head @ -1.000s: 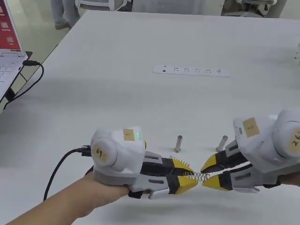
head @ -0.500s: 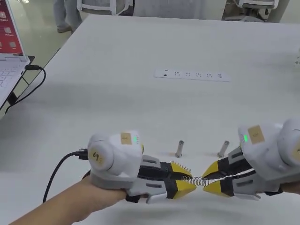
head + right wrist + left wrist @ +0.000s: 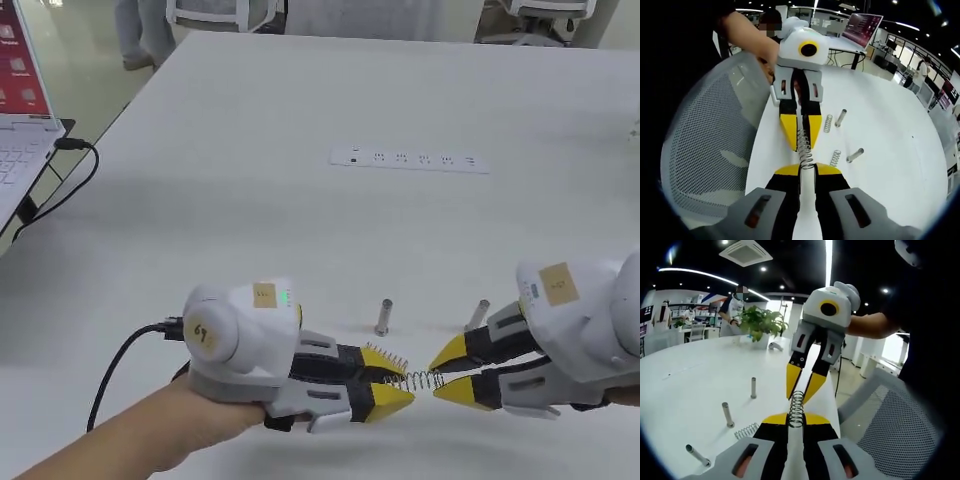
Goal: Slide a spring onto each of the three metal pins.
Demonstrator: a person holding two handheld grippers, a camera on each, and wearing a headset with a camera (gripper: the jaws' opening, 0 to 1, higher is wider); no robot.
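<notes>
The left gripper (image 3: 392,386) has its jaws pressed together on one end of a spring (image 3: 416,380); the right gripper (image 3: 440,377) meets it nose to nose and seems to pinch the other end, though its tips look slightly parted in the head view; the spring hangs in the air between the two, held level above the table (image 3: 300,230) at its near edge, just in front of the pins (image 3: 753,388); in the left gripper view two pins stand upright and bare, the one already marked and another (image 3: 728,414) nearer; a third (image 3: 697,455) leans hard toward the picture's edge, and I cannot tell whether it is tilted or lying; no pin carries a spring as far as the pictures show; two loose springs (image 3: 828,123) lie on the table beside the pins, the second (image 3: 835,157) close to a pin; by my reading the task is at its start, with none of the three pins dressed; the held spring looks to be in a hand-over or a re-grip so that one end comes free to go over a pin; left to do: thread this spring, then pick up and thread the two on the table.
</notes>
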